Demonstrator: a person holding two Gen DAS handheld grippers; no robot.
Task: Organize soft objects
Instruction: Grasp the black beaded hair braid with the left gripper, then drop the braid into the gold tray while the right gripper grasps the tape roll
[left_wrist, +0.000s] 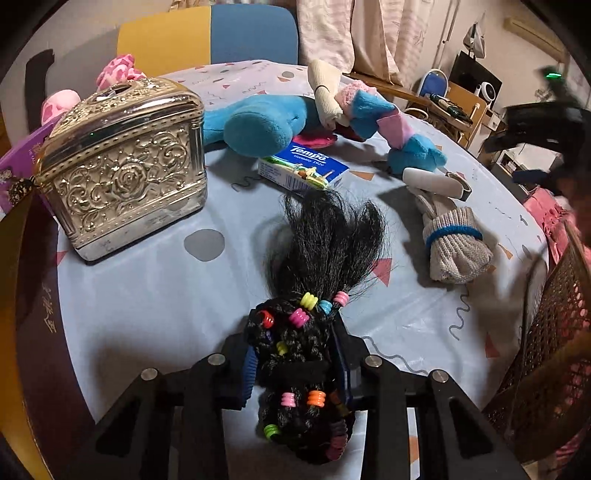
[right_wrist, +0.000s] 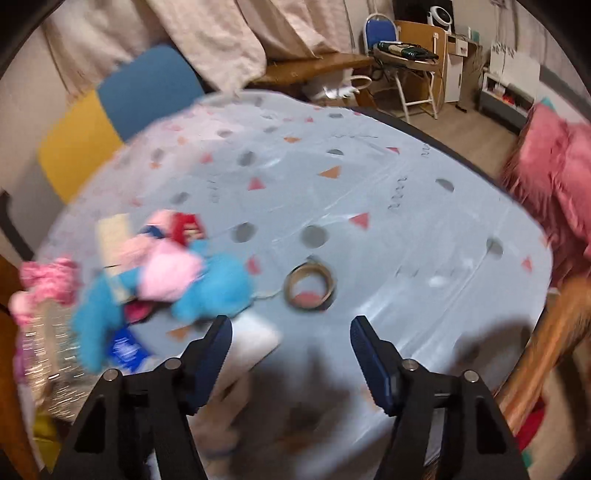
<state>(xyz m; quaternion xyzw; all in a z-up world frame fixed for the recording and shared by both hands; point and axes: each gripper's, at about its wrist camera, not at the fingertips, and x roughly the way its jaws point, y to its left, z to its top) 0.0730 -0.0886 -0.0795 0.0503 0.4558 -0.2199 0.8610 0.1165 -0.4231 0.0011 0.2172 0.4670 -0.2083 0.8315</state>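
Observation:
A black braided hairpiece (left_wrist: 325, 236) strung with coloured beads lies on the blue patterned tablecloth (left_wrist: 147, 295), and my left gripper (left_wrist: 297, 350) is shut on its braided end. The loose hair fans out ahead of the fingers. To its right lies a rolled grey cloth (left_wrist: 458, 243) bound with a blue band. A blue plush toy (left_wrist: 258, 125) with pink patches lies at the back, also visible as the blurred blue plush toy (right_wrist: 207, 291) in the right wrist view. My right gripper (right_wrist: 291, 326) hangs open over the cloth, with nothing between its fingers.
An ornate gold box (left_wrist: 122, 166) stands at the left. A Tempo tissue pack (left_wrist: 303, 168) and a white roll (left_wrist: 432, 181) lie mid-table. A tape ring (right_wrist: 308, 286) lies ahead of the right gripper. A wicker basket (left_wrist: 554, 332) sits at the right edge, and a yellow-and-blue chair (left_wrist: 207, 33) stands behind.

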